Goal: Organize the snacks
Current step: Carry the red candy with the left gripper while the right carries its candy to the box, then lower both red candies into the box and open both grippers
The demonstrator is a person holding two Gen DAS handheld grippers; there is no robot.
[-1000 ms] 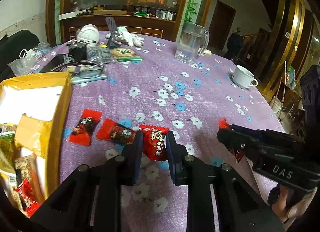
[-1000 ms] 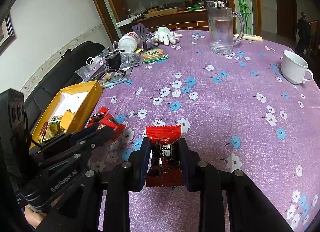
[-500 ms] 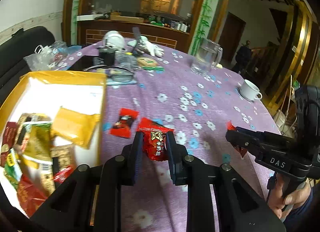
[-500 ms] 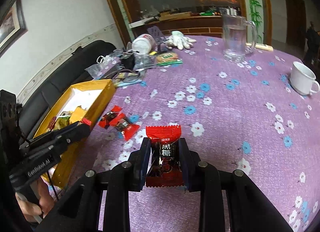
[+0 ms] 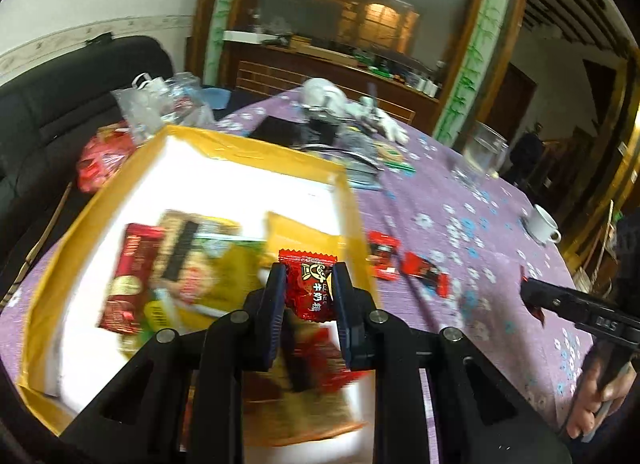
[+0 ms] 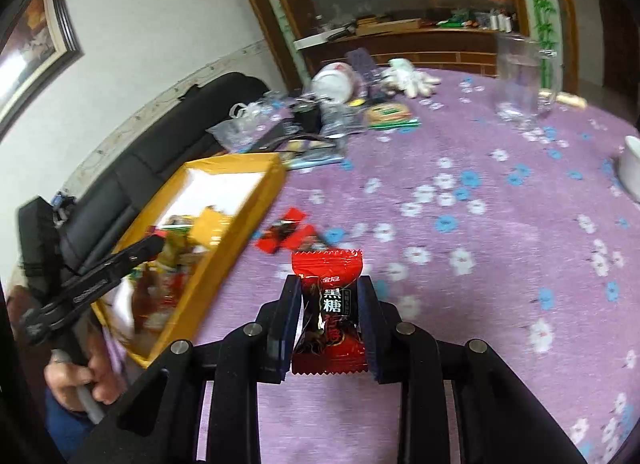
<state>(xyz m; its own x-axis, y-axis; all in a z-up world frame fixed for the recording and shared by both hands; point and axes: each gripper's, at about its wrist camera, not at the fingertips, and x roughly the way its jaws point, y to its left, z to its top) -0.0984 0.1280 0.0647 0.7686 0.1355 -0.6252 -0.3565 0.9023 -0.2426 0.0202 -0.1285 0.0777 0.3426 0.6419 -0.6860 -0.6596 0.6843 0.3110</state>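
Observation:
My left gripper point(image 5: 308, 278) is shut on a red milk candy point(image 5: 310, 284) and hangs over the near right part of the yellow box point(image 5: 256, 151), which holds several snack packets point(image 5: 132, 276). My right gripper point(image 6: 329, 300) is shut on a red-and-black brown sugar candy point(image 6: 330, 312) above the purple flowered tablecloth point(image 6: 500, 248), to the right of the yellow box point(image 6: 240, 161). Two more red candies point(image 5: 404, 260) lie on the cloth just right of the box, also seen as red candies point(image 6: 286, 229) in the right wrist view. The left gripper point(image 6: 156, 244) shows there over the box.
A glass jug point(image 5: 480, 155), a white cup point(image 5: 544, 223), white gloves point(image 6: 408, 77), a white bowl point(image 6: 334, 81) and plastic bags point(image 5: 160, 103) crowd the far side of the table. A black sofa point(image 5: 52, 115) stands to the left. A person's hand point(image 6: 76, 376) holds the left gripper's handle.
My left gripper has carried its red candy leftward from over the cloth to over the yellow box. My right gripper has shifted a little toward the box with its candy still held.

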